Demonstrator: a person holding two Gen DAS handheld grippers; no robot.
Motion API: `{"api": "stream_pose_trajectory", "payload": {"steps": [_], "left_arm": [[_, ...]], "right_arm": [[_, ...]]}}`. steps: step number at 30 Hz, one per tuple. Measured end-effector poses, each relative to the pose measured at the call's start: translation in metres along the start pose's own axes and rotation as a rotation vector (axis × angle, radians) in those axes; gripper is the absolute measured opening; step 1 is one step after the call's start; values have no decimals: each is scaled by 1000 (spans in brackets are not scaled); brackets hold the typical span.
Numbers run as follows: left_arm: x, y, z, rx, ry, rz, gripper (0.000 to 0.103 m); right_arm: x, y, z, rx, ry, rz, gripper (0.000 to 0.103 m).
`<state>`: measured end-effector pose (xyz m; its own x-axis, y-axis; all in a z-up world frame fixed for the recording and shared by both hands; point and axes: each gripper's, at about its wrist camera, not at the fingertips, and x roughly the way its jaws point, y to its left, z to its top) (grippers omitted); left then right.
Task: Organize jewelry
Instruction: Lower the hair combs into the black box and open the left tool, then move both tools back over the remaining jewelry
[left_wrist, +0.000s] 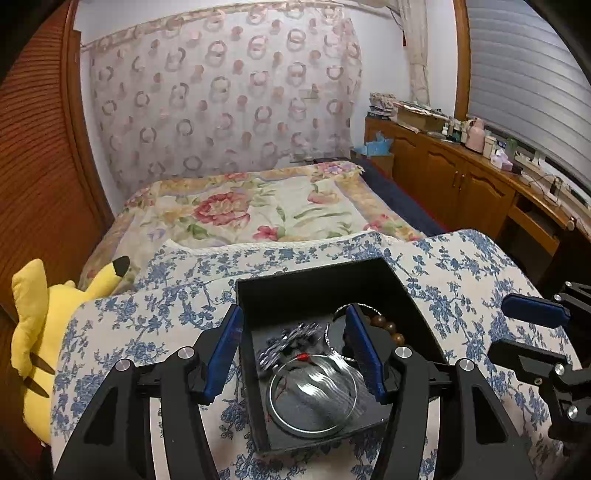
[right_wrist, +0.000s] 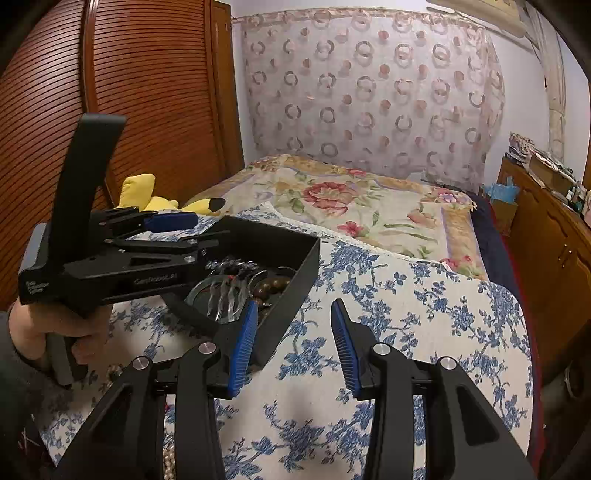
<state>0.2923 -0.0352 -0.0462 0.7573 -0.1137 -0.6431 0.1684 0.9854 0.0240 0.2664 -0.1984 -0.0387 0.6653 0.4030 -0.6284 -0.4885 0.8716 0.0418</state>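
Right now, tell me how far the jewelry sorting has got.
Done: a silver bangle, wooden beads and a clear hair comb lie in the black box. In hand: nothing; left gripper and right gripper are open. Left: pearls outside the box.

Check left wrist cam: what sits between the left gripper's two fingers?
In the left wrist view, the open left gripper straddles the black box's left wall; between its fingers lie a silver bangle and a hair clip.

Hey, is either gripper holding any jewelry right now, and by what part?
Neither. The left gripper is open over the black box, straddling its left wall; the right gripper is open above the floral cloth, empty.
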Motion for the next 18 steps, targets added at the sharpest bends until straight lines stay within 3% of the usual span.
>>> {"api": "stream_pose_trajectory", "payload": {"steps": [4,13,18], "left_arm": [[-15,5,-5,-2,-21,-9,56],[-67,13,-42,21,-74,-14,76],[-91,19,-75,16,-69,-31,76]], "right_arm": [[-9,6,-9,-2,-11,19,44],[-37,23,-43,26,-19,77,44],[-43,40,-67,-5,26,113,44]]}}
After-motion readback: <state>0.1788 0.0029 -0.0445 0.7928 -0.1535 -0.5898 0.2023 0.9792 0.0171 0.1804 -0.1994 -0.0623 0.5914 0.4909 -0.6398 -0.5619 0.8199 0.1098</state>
